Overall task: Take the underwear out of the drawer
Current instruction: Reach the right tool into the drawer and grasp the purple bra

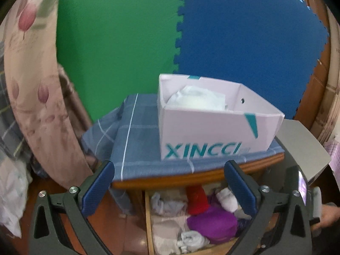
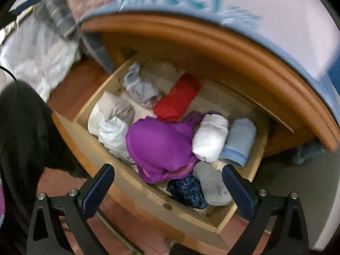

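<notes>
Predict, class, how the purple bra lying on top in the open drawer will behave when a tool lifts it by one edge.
The purple bra will probably hold its shape at the rounded moulded cup, while its thin trim and straps hang limp. It looks light, being fabric. Lying over neighbouring rolls in the drawer, it may drag one along.

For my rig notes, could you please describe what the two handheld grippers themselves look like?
Both look alike. The left gripper has two broad black plastic arms with triangular cut-outs, silver screw heads at the joints and dark blue textured pads on its fingers. The right gripper has the same black frame, silver screws and blue pads. No cable or lettering shows on either.
</notes>
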`<state>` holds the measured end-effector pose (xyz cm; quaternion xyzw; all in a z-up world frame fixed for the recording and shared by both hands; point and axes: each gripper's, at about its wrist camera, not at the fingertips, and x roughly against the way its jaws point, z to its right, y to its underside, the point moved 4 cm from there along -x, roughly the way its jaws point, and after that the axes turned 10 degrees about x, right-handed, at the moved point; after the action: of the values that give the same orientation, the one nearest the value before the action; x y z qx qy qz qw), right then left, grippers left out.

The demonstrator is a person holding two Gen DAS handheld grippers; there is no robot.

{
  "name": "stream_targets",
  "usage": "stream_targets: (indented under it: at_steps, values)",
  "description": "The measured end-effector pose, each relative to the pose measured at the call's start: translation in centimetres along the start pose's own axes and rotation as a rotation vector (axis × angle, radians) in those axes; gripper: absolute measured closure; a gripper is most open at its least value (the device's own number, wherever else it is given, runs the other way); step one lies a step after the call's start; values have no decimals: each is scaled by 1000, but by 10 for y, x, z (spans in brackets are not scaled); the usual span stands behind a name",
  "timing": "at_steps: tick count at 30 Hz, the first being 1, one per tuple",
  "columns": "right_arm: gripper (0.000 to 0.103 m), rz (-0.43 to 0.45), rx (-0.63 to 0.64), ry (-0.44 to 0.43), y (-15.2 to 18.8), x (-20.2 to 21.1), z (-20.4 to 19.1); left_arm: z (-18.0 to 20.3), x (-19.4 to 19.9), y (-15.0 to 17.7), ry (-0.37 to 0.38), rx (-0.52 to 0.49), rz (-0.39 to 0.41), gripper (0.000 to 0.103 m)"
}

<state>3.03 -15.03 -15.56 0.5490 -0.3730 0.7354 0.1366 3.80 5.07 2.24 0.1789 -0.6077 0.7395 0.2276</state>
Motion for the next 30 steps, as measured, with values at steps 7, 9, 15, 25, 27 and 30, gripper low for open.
stream_targets:
  at_steps: [7,9,15,25,27,30]
  values:
    - [0,-157,213,57,-16,-51,-23,-12,-9,21,26,20,-50,0]
    - [0,-173,212,19,-21,-60,-24,-17,-13,22,37,39,-64,1]
    - [0,-228,219,7,-32,-88,-17,-29,-24,23,78,122,-121,1]
    - [37,-254,91,-95,-26,-110,-10,-21,-31,27,58,79,-129,1]
    - [45,-252,53,-121,-22,-111,-9,-18,-31,28,53,60,-125,1]
    - [58,-209,64,-108,-21,-101,-11,-17,-30,27,45,50,-115,1]
